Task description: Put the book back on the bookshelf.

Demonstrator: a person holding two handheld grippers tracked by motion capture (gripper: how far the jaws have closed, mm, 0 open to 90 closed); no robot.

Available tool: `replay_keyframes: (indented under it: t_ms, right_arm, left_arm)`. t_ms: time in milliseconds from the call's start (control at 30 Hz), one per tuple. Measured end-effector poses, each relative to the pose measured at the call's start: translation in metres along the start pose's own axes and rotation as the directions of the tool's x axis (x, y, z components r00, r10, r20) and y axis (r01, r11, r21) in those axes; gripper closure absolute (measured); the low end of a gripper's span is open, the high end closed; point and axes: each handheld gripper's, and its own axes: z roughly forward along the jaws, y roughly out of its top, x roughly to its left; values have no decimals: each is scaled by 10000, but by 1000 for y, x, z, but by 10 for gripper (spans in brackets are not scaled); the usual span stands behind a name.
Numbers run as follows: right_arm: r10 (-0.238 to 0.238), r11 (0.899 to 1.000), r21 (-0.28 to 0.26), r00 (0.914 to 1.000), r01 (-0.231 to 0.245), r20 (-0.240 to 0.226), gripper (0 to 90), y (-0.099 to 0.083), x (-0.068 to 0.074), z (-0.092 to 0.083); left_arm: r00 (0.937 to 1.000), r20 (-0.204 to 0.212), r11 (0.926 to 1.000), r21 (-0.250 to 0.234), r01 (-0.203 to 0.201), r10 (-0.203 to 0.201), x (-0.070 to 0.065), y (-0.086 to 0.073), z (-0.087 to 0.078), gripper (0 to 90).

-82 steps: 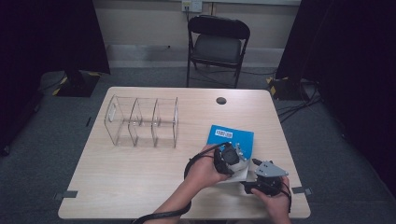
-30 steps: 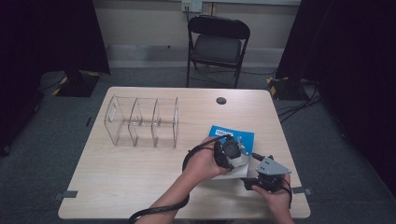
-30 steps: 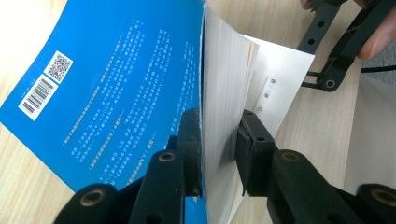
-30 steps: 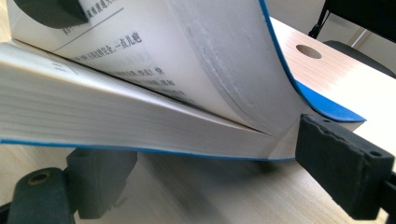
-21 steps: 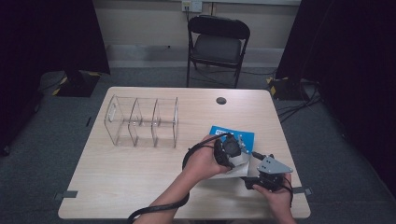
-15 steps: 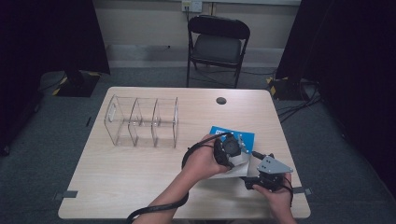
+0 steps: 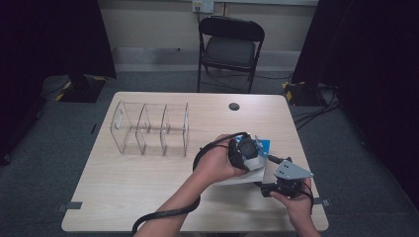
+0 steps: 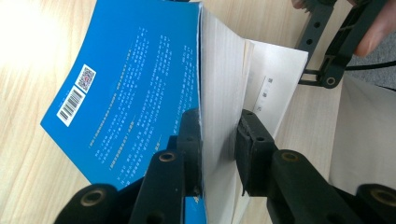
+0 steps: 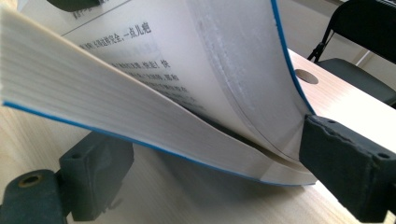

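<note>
Left gripper view showed the left gripper (image 8: 218, 140) clamped on a thick sheaf of pages plus the blue back cover of a paperback book (image 8: 135, 88), one jaw on the cover, the other on the white page face. From the high view the book (image 7: 261, 148) lay near the right front part of the wooden table (image 7: 148, 182), its upper half raised from the lower half by the left gripper (image 7: 245, 148), with the clear three-bay organizer (image 7: 150, 129) well apart to the left.

In the right gripper view the right gripper (image 9: 201, 163) stood wide, its jaws having just been opening; the spine end of the book (image 9: 140, 126) sat between them, and the pads did not appear to press on it.

The book looked light but floppy: the cover and pages bowed under the pinch, and thin sheets could slip or crease. A firmer hold would probably be close to the spine, taking the whole block together, not a loose fore-edge.
</note>
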Motion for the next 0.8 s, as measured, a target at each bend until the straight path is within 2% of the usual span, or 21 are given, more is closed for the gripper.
replay_keyframes:
  t_ms: [67,233,433,533,600,733,800]
  right_arm:
    - [-416,9991,68,9991,416,7,96,2,-2,0]
    - [-506,9987,-83,9984,504,-254,94,3,-6,1]
    - [-552,9985,-48,9982,551,-238,94,8,-8,2]
    - [-484,9988,-116,9984,481,-297,94,12,-8,-1]
    - [-580,9983,-119,9979,576,-297,94,14,-8,-2]
    - [-1098,9939,73,9936,1100,-253,90,17,-7,0]
    - [-1026,9946,133,9941,1031,-351,91,17,-7,2]
  left_arm:
    - [10000,11,10000,-48,53,-53,-1,0,0,736]
    - [10000,38,9998,-171,30,-29,0,-1,-1,735]
    - [9999,-79,10000,-44,-67,67,-1,2,-5,736]
    - [9999,112,9995,-323,66,-63,0,2,-13,736]
    - [9999,119,9991,-411,42,-37,1,1,-17,736]
    - [10000,78,9993,-382,-11,14,-2,-1,-14,735]
    - [9999,109,9995,-324,-38,41,-2,-1,-13,735]
